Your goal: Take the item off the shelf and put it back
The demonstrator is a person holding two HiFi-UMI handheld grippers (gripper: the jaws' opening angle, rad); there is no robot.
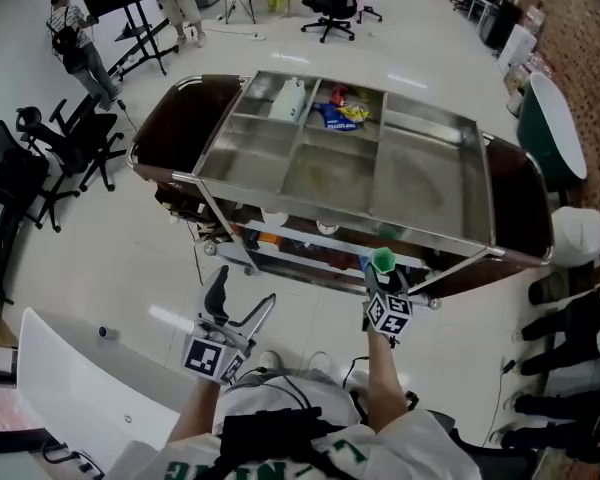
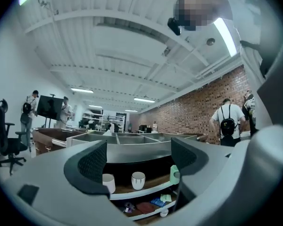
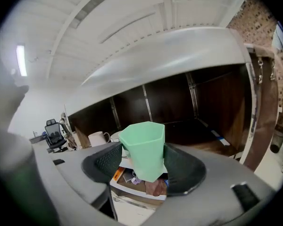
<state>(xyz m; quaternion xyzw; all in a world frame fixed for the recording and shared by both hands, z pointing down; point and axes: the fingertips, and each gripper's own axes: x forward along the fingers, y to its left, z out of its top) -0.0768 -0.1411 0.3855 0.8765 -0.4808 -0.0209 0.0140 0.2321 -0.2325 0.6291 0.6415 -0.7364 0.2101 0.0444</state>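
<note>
My right gripper (image 3: pixel 144 166) is shut on a pale green faceted cup (image 3: pixel 144 147), which stands upright between its dark pads. In the head view that green cup (image 1: pixel 382 260) hangs just in front of the steel cart's middle shelf (image 1: pixel 310 236), clear of it, in the right gripper (image 1: pixel 383 271). The left gripper (image 1: pixel 245 293) is held low at the left, open and empty. In the left gripper view its jaws (image 2: pixel 139 157) stand wide apart; beyond them two white cups (image 2: pixel 138 180) sit on the shelf and the green cup (image 2: pixel 174 174) shows at the right.
The cart's top tray (image 1: pixel 280 200) has several compartments, with a white bottle (image 1: pixel 290 98) and a blue packet (image 1: pixel 340 114) at the back. A white mug (image 3: pixel 98 138) stands on the shelf. Office chairs (image 1: pixel 80 138) stand at the left, a white table (image 1: pixel 80 388) at the lower left.
</note>
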